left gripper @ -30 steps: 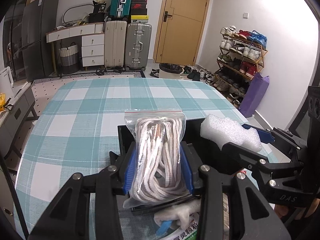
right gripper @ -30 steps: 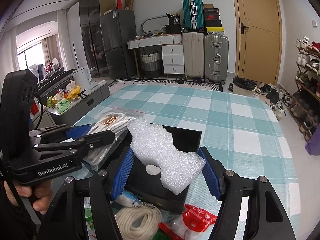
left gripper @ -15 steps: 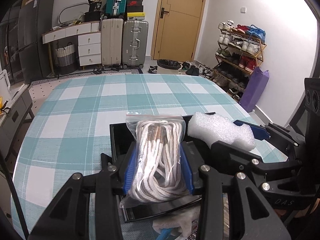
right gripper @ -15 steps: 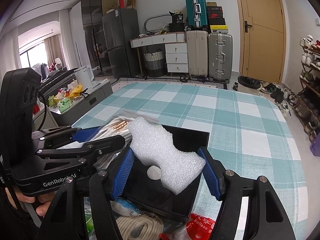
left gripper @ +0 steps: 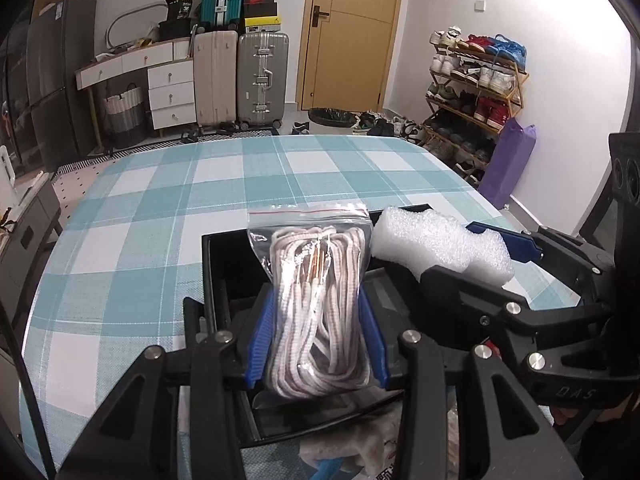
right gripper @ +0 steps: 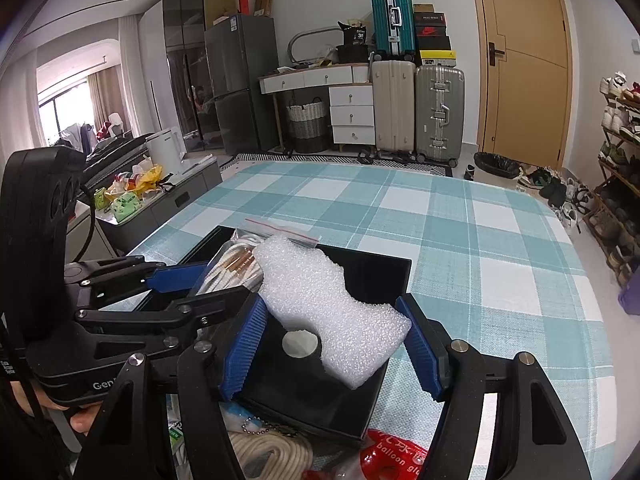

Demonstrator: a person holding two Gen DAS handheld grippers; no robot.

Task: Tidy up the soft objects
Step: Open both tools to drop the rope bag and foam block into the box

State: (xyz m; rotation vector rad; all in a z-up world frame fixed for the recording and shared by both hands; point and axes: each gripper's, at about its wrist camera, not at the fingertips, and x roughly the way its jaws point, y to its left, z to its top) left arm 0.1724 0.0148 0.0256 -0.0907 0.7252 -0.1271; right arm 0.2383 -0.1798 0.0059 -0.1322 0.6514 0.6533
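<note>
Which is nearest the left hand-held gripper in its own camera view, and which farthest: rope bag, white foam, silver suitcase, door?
1. Rope bag, gripped between the left hand-held gripper fingers.
2. White foam, just right.
3. Silver suitcase, across the room.
4. Door, behind it, rightward.

A bench covered in a teal-and-white checked cloth carries everything. Directly on it sits a black tray — just ahead of the right gripper and under its fingertips. Closer in, below and behind that gripper, lies a small heap at the bench's near edge: a coil of pale rope, a red packet printed "balloon" and a short bead chain. Ahead of the tray the cloth lies flat.
</note>
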